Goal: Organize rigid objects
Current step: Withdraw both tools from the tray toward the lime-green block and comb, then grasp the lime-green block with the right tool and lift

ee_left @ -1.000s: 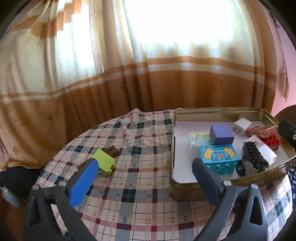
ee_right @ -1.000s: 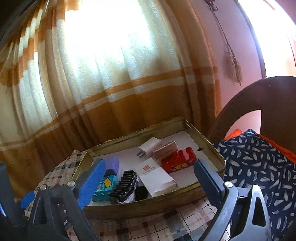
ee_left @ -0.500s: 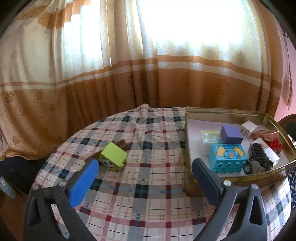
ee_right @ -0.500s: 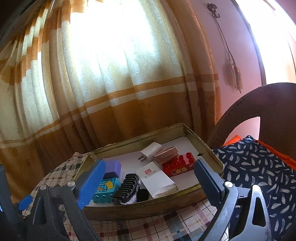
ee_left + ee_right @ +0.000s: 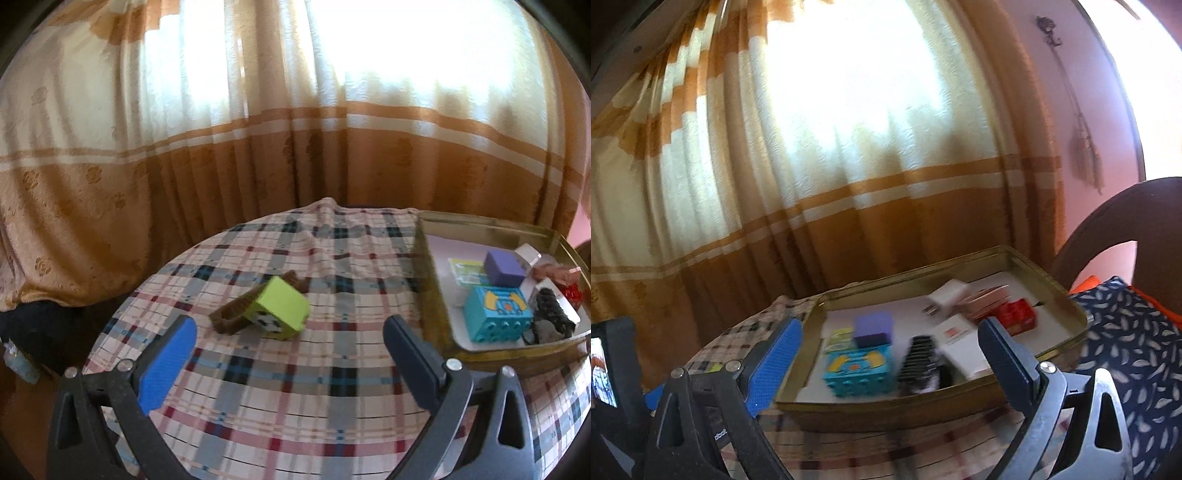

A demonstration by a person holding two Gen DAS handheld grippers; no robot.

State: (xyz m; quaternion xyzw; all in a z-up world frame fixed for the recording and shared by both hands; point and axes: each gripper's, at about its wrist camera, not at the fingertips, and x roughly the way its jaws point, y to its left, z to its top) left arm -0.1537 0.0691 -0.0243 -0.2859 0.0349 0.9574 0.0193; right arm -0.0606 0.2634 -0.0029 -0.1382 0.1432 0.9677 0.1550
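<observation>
A lime-green block (image 5: 282, 314) lies on the plaid tablecloth, leaning against a small brown comb-like piece (image 5: 236, 314). My left gripper (image 5: 288, 350) is open, just short of the block, with nothing between its fingers. To the right stands a gold metal tray (image 5: 424, 258) holding a purple cube (image 5: 504, 267), a teal toy block (image 5: 496, 314), a black comb piece (image 5: 554, 317) and other small items. My right gripper (image 5: 890, 358) is open in front of the same tray (image 5: 923, 402), where the purple cube (image 5: 873, 328), teal block (image 5: 858, 371) and red brick (image 5: 1015, 317) show.
The round table (image 5: 295, 406) is covered by a plaid cloth and backed by an orange and cream curtain (image 5: 258, 147). A dark wooden chair back (image 5: 1126, 229) and a navy patterned cushion (image 5: 1134, 350) stand right of the tray. The left gripper's body (image 5: 617, 369) shows at the far left.
The left gripper has swung left, bringing the green block from the left edge to the middle of its view and nearer. The right gripper has shifted left; the tray now sits between its fingers.
</observation>
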